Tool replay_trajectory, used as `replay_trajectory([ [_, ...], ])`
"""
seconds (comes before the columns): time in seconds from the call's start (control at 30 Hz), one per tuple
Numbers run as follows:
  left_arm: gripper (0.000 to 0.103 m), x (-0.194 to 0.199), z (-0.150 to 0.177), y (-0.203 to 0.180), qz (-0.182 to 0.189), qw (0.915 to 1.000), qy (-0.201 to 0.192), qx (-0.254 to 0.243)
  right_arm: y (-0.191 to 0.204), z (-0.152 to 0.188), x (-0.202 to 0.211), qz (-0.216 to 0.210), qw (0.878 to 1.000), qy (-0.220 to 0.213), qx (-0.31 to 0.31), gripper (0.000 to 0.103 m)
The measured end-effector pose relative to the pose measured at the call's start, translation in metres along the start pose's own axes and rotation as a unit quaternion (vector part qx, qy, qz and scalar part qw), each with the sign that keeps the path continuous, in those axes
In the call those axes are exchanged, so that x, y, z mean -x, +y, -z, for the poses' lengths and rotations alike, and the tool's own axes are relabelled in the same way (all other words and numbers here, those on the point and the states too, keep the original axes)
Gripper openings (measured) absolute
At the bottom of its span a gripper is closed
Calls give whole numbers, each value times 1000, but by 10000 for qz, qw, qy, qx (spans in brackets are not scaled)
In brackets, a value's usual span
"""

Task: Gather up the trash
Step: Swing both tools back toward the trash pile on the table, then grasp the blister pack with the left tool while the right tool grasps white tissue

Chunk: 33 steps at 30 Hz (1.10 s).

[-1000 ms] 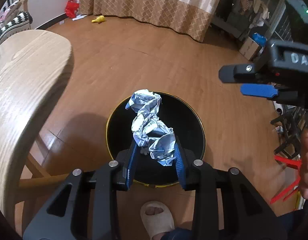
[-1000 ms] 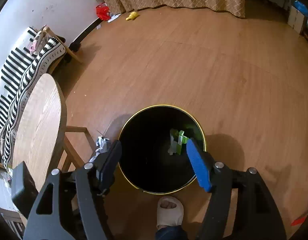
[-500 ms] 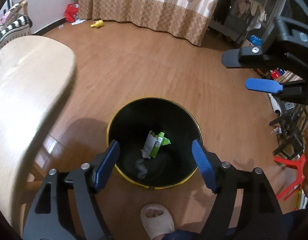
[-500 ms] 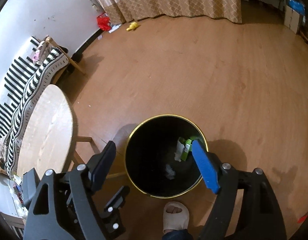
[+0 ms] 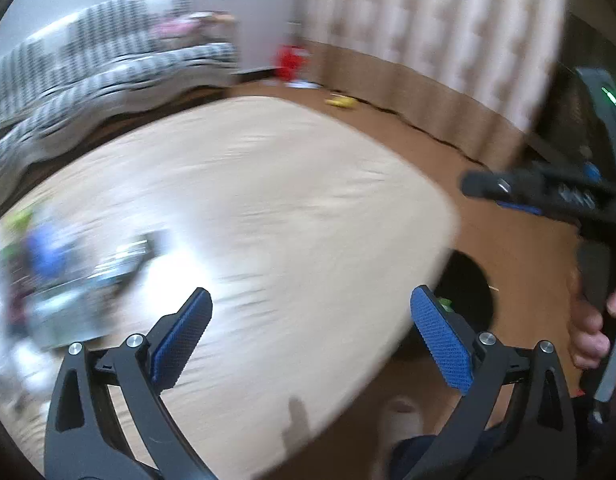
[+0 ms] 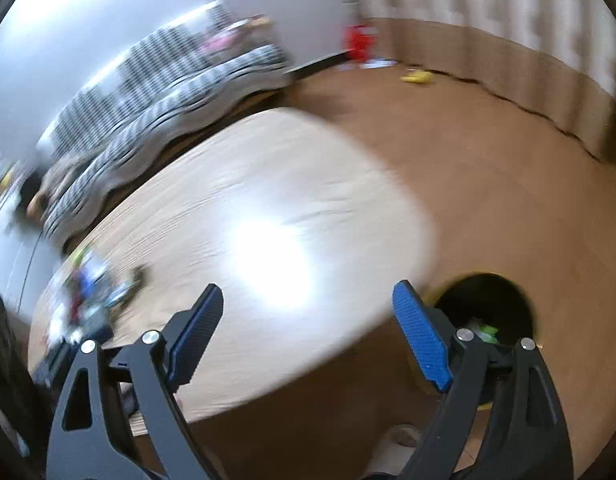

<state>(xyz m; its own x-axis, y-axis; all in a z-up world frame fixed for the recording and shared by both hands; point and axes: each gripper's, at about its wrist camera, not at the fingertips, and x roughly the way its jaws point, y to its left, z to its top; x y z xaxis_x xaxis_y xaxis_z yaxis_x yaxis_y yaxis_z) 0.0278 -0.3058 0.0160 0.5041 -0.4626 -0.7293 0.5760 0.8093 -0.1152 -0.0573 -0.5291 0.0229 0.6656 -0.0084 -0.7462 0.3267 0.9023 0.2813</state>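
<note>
Because both views were smeared with motion, my main worry was misjudging the next pick: the clutter of leftover trash [image 5: 68, 280] at the near left of the wooden table [image 5: 268, 200] was only a blur of blue, green and silvery patches, and I could not tell one piece from another. Reaching in like that, I judged, a jaw could sweep something light off the rounded table edge onto the floor.

The left gripper [image 5: 309, 336] had its jaws opening wide with nothing between them, and the right gripper [image 6: 308, 334] was opening too, equally empty. The pads were blue and finely knurled on black angular arms. The tabletop was pale, grained wood with a bright glare patch, its corner curved.

The black round bin [image 6: 491, 312] with a thin yellow rim sat on the brown floor at the near right, partly tucked under the table edge, a green scrap [image 6: 485, 328] inside. A striped sofa [image 6: 156, 120] lay far left.
</note>
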Motion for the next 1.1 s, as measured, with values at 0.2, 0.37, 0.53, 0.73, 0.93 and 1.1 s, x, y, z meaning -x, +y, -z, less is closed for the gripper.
replay_trajectory([
  [0.2,97,70,32,142,-1127,9887,-279,944,141,10,-38,-734,9906,381,1088,84],
  [0.37,97,109,73,235,-1791,9687,-322,1686,233,29,-62,-1027,9755,603,1850,84],
  [0.53,97,136,114,301,-2195,9501,-324,2193,295,52,-85,-1200,9616,795,2336,84],
  [0.73,97,145,141,361,-2414,9362,-152,2549,353,84,-112,-1350,9439,1068,2818,84],
  [0.93,96,121,131,374,-1998,9430,-127,2659,383,110,-134,-1395,9296,1311,3150,83],
  [1.1,96,92,120,381,-2121,9434,12,2550,393,125,-149,-1281,9228,1401,3352,78],
])
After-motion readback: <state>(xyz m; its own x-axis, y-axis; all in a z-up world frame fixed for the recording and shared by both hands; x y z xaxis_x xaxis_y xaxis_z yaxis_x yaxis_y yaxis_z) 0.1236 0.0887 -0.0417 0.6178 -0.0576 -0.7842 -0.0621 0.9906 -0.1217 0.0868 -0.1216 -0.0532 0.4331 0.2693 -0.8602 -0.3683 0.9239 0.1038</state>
